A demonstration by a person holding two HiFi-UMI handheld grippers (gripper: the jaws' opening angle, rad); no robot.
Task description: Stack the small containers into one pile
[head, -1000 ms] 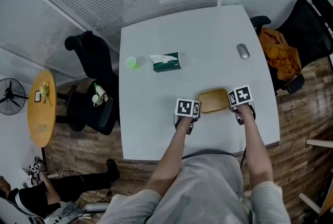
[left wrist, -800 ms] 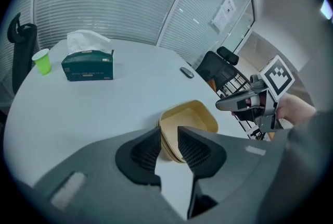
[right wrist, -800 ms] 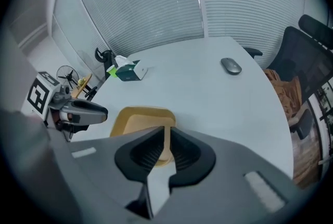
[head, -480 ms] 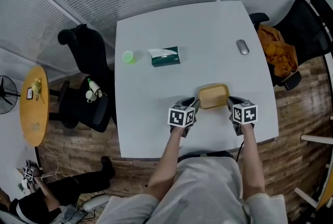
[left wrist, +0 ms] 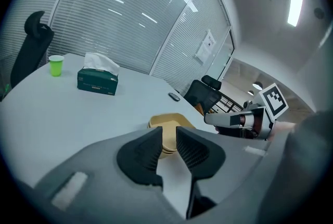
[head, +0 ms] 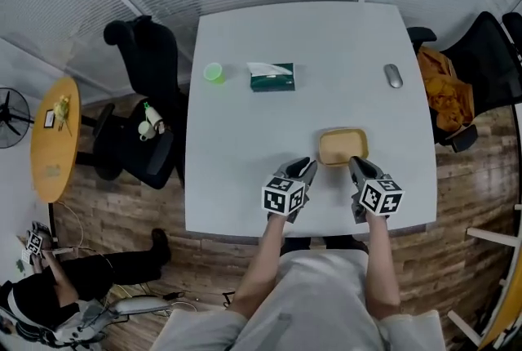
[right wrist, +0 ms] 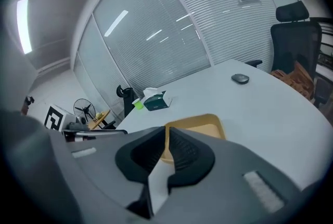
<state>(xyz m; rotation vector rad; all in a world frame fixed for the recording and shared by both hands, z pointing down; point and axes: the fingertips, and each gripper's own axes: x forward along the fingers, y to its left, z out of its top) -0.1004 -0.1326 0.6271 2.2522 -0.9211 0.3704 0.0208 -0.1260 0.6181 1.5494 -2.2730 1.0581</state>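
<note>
A pile of tan, shallow rectangular containers (head: 342, 147) sits nested on the white table (head: 245, 145), near its front edge. My left gripper (head: 307, 167) hovers just to the pile's front left; its jaws are closing, still a narrow gap apart, with nothing between them. In the left gripper view the pile (left wrist: 165, 119) shows beyond the left gripper (left wrist: 169, 132). My right gripper (head: 356, 164) is at the pile's front right corner, clear of it. In the right gripper view the right gripper (right wrist: 167, 133) has its jaws together and empty, with the pile (right wrist: 200, 126) behind them.
A green tissue box (head: 272, 77) and a green cup (head: 214, 73) stand at the table's far left, a grey mouse (head: 393, 75) at the far right. Black chairs (head: 139, 55) flank the table; one on the right holds an orange cloth (head: 444, 92).
Both grippers have drawn back from the sides of the pile toward the table's front edge. The pile stays where it was.
</note>
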